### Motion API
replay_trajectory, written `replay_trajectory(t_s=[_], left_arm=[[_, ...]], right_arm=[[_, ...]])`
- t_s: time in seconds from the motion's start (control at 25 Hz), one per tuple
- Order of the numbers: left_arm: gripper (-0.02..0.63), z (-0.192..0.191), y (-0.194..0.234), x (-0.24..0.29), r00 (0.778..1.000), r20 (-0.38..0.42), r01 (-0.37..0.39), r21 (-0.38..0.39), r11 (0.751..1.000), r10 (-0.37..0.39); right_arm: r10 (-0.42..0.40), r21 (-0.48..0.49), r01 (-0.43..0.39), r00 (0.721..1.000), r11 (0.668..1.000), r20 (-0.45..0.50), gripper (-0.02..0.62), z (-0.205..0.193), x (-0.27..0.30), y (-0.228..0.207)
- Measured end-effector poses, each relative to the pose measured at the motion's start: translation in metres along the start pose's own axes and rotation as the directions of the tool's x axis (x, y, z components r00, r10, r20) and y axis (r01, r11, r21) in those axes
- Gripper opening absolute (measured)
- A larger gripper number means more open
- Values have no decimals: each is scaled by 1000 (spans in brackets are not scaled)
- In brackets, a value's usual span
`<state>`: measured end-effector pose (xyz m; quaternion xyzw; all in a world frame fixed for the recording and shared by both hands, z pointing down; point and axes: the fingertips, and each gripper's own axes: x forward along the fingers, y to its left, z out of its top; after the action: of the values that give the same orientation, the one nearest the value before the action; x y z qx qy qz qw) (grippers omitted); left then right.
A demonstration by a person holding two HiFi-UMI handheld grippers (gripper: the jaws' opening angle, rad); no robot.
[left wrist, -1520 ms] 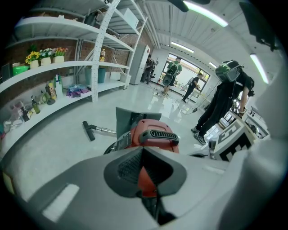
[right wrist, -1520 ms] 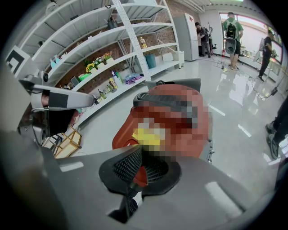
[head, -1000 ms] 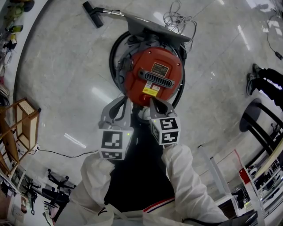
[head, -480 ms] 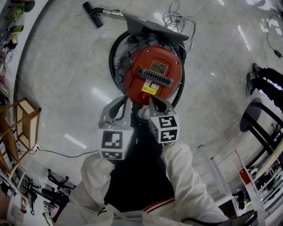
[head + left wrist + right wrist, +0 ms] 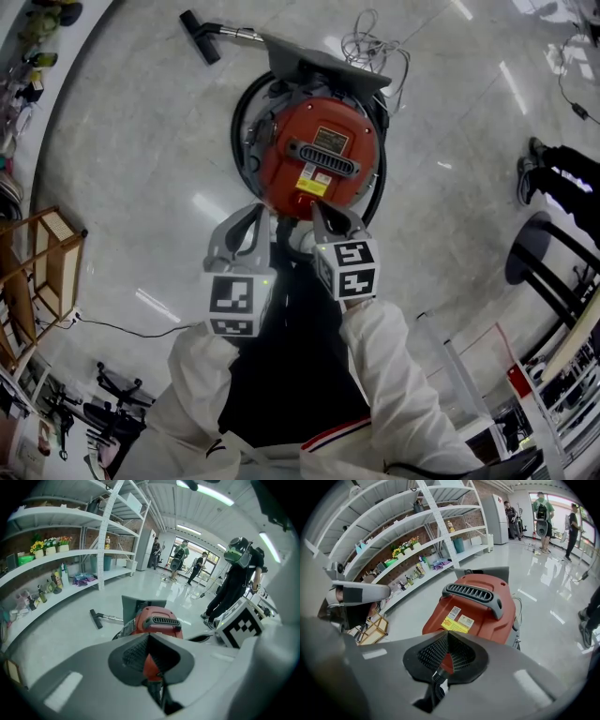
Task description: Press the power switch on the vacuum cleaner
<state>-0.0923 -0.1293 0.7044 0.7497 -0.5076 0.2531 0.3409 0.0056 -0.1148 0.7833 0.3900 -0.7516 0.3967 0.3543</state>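
The left gripper (image 5: 252, 215) and right gripper (image 5: 325, 217) each have their fingers pressed together, holding nothing. They hover side by side at the near edge of the red vacuum cleaner (image 5: 319, 155), tips toward it. It stands upright on a pale, glossy stone floor (image 5: 131, 150), and the long axis of its grey top handle (image 5: 323, 158) runs crosswise. A black hose (image 5: 238, 122) loops around it. The wand's nozzle (image 5: 198, 22) lies beyond it, far left. Shelving (image 5: 417, 536) lines the wall to its left.

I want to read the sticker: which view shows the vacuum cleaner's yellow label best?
The right gripper view: the yellow label is close and unobstructed above the jaws. The head view shows it small on the vacuum cleaner. The left gripper view does not show it.
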Motion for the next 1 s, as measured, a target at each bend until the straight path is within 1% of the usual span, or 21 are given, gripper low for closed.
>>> replay_trajectory(t_s=[0.28,0.48,0.68,0.84,1.0], left_arm=[[0,19,2,-19,999,36,-39,30,999,38],[0,42,-10,-36,997,65,-39,64,997,35],[0,73,-21,-57,994,105,-32,96,995,22],[0,105,-24,-74,989,147,-46,119,992,29],[0,133,-32,-93,983,180,-54,143,988,28]], right_arm=[[-10,-36,11,999,999,37,0,20,-32,2],[-29,-51,33,996,998,90,0,44,-67,2],[-46,-83,59,988,995,149,0,74,-107,4],[-48,-64,63,977,996,208,0,102,-144,5],[-61,-56,79,958,995,282,0,128,-181,7]])
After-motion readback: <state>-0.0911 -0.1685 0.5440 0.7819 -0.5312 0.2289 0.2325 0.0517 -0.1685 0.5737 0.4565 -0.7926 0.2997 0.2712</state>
